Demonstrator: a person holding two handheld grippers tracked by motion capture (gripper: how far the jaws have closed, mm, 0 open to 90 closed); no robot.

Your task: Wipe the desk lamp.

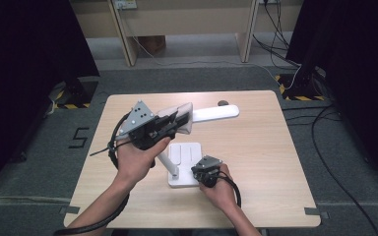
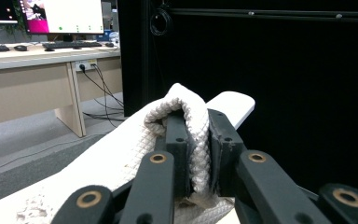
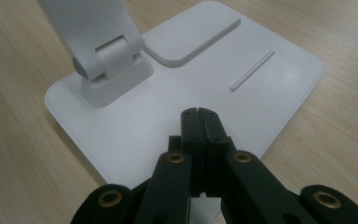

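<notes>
A: What are you holding in your left gripper (image 1: 179, 119) right now?

B: You are pinching a white quilted cloth (image 2: 186, 126) with it. The jaws are closed down on a fold of that cloth, which is bulging up over the tips in the left gripper view. From above, the cloth (image 1: 183, 116) is lying against the white lamp head (image 1: 215, 112), raised above the desk (image 1: 256, 147).

A: And where is the lamp itself sitting?

B: Its flat white base (image 1: 184, 164) is resting on the desk just in front of you, near the middle. The lamp arm (image 1: 167, 162) is rising from a hinge (image 3: 107, 65) at the near left corner of the base and slanting up and away, with the head reaching out to the right over the far half of the desk.

A: What is the right gripper (image 1: 202, 173) doing?

B: You are holding it low at the near right edge of the base. Its jaws are fully together with nothing between them, and in the right gripper view (image 3: 199, 122) their tips are sitting right over the smooth white base (image 3: 270, 84); I cannot tell whether they are pressing on it. Your right hand (image 1: 220, 189) is gripping the tool from behind, close to the desk's near edge.

A: And the left hand (image 1: 135, 160)?

B: It is holding its gripper up, angled toward the lamp head.
</notes>
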